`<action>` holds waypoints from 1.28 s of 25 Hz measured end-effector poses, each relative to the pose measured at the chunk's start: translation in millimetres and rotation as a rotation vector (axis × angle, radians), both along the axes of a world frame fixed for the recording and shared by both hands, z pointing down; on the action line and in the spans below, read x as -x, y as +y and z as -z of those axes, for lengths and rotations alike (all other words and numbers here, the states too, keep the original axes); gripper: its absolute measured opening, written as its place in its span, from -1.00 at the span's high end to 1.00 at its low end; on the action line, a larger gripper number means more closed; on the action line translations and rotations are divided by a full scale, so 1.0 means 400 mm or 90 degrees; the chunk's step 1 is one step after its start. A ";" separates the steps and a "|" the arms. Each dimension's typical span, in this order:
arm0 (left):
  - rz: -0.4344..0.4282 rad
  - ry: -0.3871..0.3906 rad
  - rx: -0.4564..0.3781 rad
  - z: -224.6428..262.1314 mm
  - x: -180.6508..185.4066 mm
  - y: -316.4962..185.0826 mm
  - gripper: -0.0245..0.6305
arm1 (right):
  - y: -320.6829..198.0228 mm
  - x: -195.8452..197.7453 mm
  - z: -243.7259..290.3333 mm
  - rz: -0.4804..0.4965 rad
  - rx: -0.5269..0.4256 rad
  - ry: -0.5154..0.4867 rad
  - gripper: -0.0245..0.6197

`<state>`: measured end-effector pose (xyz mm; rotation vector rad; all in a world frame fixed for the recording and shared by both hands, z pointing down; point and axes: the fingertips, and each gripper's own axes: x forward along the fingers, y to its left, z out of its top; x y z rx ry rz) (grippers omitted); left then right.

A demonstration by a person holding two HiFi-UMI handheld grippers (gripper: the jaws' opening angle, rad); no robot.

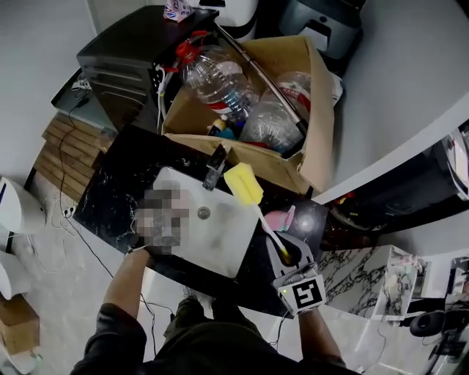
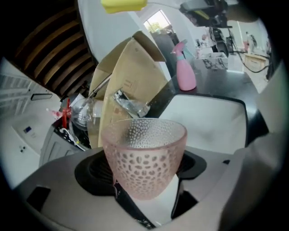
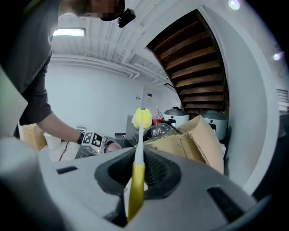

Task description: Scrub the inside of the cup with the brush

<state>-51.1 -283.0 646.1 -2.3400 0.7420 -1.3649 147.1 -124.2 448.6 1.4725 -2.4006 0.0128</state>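
Observation:
A frosted pink cup [image 2: 144,155] with a dimpled wall stands upright between the jaws of my left gripper [image 2: 145,178], which is shut on it, its mouth open upward. In the head view a blur over the sink's left side hides that gripper. My right gripper [image 1: 290,253], with its marker cube, is shut on the yellow handle of the brush [image 3: 135,189]. The brush's white shaft runs up to a yellow sponge head [image 1: 243,183] above the sink's right rim. The sponge head [image 2: 123,4] is well above the cup, apart from it.
A white sink [image 1: 220,242] with a dark faucet [image 1: 215,167] is set in a black marble counter [image 1: 117,176]. A pink spray bottle [image 1: 281,219] stands at the sink's right. Behind is a cardboard box [image 1: 308,110] of plastic bottles.

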 end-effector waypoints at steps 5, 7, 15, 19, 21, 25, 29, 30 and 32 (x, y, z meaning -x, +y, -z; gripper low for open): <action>-0.045 -0.039 -0.053 0.156 0.004 0.019 -0.21 | 0.020 0.045 0.034 0.049 -0.007 0.041 0.81; -0.058 -0.057 -0.074 0.208 0.006 0.024 -0.21 | 0.027 0.059 0.046 0.065 -0.011 0.055 0.81; -0.084 -0.105 -0.142 0.365 0.012 0.047 -0.21 | 0.049 0.129 0.037 0.156 0.000 0.168 0.81; -0.107 -0.147 -0.173 0.398 0.004 0.070 -0.21 | 0.050 0.159 0.031 0.197 0.010 0.256 0.81; -0.117 -0.169 -0.188 0.413 0.004 0.083 -0.21 | 0.050 0.179 0.026 0.217 0.015 0.293 0.81; -0.141 -0.216 -0.200 0.416 0.007 0.111 -0.21 | 0.041 0.209 0.018 0.245 0.025 0.364 0.81; -0.160 -0.260 -0.197 0.388 0.010 0.135 -0.21 | 0.042 0.237 0.020 0.271 0.025 0.449 0.81; -0.164 -0.269 -0.194 0.379 0.011 0.142 -0.21 | 0.044 0.246 0.023 0.275 0.023 0.471 0.81; -0.172 -0.284 -0.185 0.359 0.013 0.157 -0.21 | 0.042 0.262 0.031 0.280 0.017 0.518 0.81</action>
